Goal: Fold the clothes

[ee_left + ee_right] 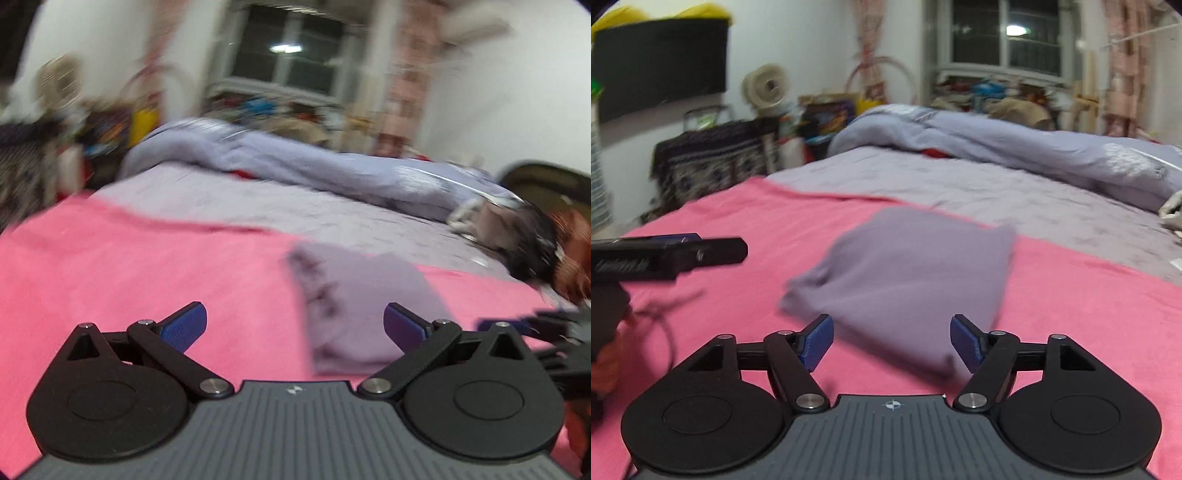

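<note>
Both of your grippers hang above the bed with nothing in them: the left gripper (pixel 294 325) has its blue fingers (pixel 184 326) spread wide, and the right gripper (pixel 892 341) has its fingers (pixel 818 341) spread wide as well, each pair holding only air. One folded lilac garment (pixel 905 273) lies on the pink blanket (pixel 738 221), just beyond your right fingers and roughly centred between them; its near corner reaches in between the tips, though whether it touches them cannot be told through the blur. From your left wrist view the same garment (pixel 354 295) sits right of centre, its near end dipping behind the right-hand finger. Your left gripper also shows at the left edge of the right wrist view (pixel 676 254), well to the left of the garment and above the blanket. Past the blanket's far edge lies the grey bedsheet (pixel 979 188), and a bunched pale blue duvet (pixel 1015 147) runs along the far side under the dark window (pixel 1008 37).
</note>
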The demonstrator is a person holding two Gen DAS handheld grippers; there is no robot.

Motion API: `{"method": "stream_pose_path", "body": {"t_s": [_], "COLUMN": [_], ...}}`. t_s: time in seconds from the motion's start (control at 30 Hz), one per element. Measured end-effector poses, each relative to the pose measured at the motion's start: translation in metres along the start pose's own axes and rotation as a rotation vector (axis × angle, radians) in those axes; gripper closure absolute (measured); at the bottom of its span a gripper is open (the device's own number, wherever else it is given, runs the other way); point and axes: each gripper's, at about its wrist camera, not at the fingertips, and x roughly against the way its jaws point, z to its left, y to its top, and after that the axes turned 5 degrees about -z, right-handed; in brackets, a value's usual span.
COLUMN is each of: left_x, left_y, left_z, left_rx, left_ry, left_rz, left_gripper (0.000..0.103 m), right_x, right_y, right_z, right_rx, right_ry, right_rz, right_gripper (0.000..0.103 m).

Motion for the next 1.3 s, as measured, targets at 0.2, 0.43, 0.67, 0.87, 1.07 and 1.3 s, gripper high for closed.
{"method": "stream_pose_path", "body": {"t_s": [0.2, 0.43, 0.67, 0.87, 1.07, 1.3], "left_x": [-0.073, -0.037, -0.012, -0.009, -0.016, -0.016], "left_y": [-0.015, -0.026, -0.042, -0.046, -0.044, -0.039], "left_z": [-0.016, -0.007, -0.034, -0.039, -0.037, -0.044], "left_rx": [-0.110, -0.055, -0.100, -0.104, -0.109, -0.117], "left_ry": [0.253, 0.269, 0.333, 0.362, 0.363, 0.338], "left_rz": [0.306, 0.333, 0.301, 0.293, 0.298, 0.292], "left_gripper": [0.000, 0.000, 0.000, 0.000, 0.000, 0.001], "right_x": [-0.014, -0.012, 0.027, 0.050, 0.047, 0.045], "right_y": [-0.004, -0.015, -0.049, -0.069, -0.071, -0.073], "right_z": [-0.041, -0.049, -0.041, -0.028, -0.033, -0.033], "right_rx": [-0.089, -0.012, -0.050, -0.035, -0.056, -0.063], "right_ry": [-0.106, -0.169, -0.162, -0.193, -0.181, -0.180], "right_rz": [0.023, 0.085, 0.057, -0.035, -0.035, -0.038], "right_gripper": [0.026, 0.011, 0.000, 0.000, 0.000, 0.000]}}
